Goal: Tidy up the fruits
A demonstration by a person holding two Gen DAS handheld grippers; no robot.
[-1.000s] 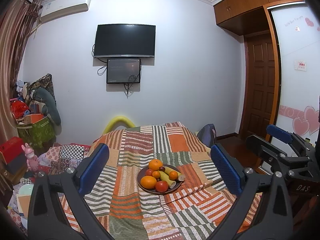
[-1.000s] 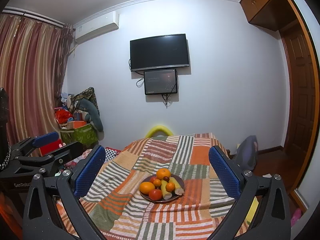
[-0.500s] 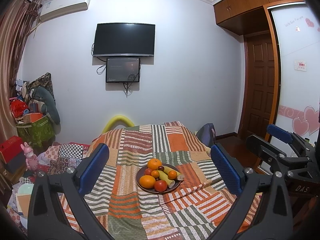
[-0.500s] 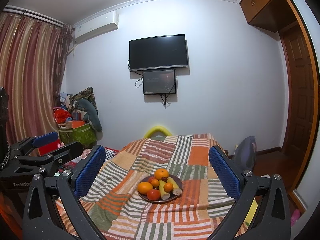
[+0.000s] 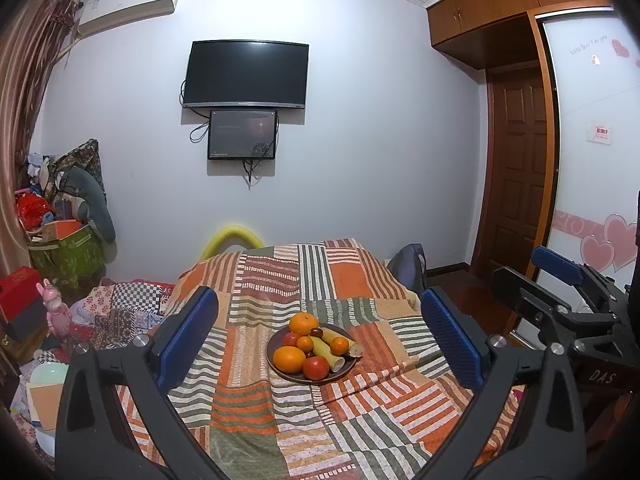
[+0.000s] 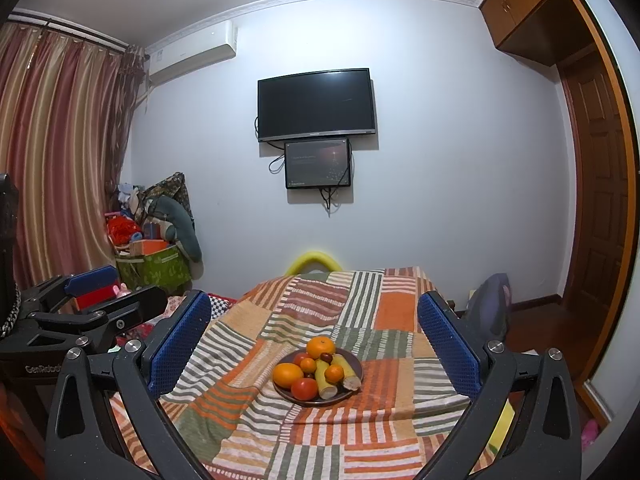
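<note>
- Left wrist view: blue-padded fingers (image 5: 188, 336) of the left gripper (image 5: 320, 336) spread wide, holding nothing, above the striped patchwork cloth (image 5: 256, 400).
- Dark round plate (image 5: 273, 364) on the cloth, lying between the fingers; holds two large oranges (image 5: 289, 359), small tangerines, red tomatoes (image 5: 315, 367) and peeled bananas (image 5: 326, 354).
- Right gripper (image 5: 560, 280) visible at the right edge.
- Right wrist view: right gripper's blue-padded fingers (image 6: 448, 348) spread wide, empty; the plate (image 6: 356, 364) lies on the cloth between them.
</note>
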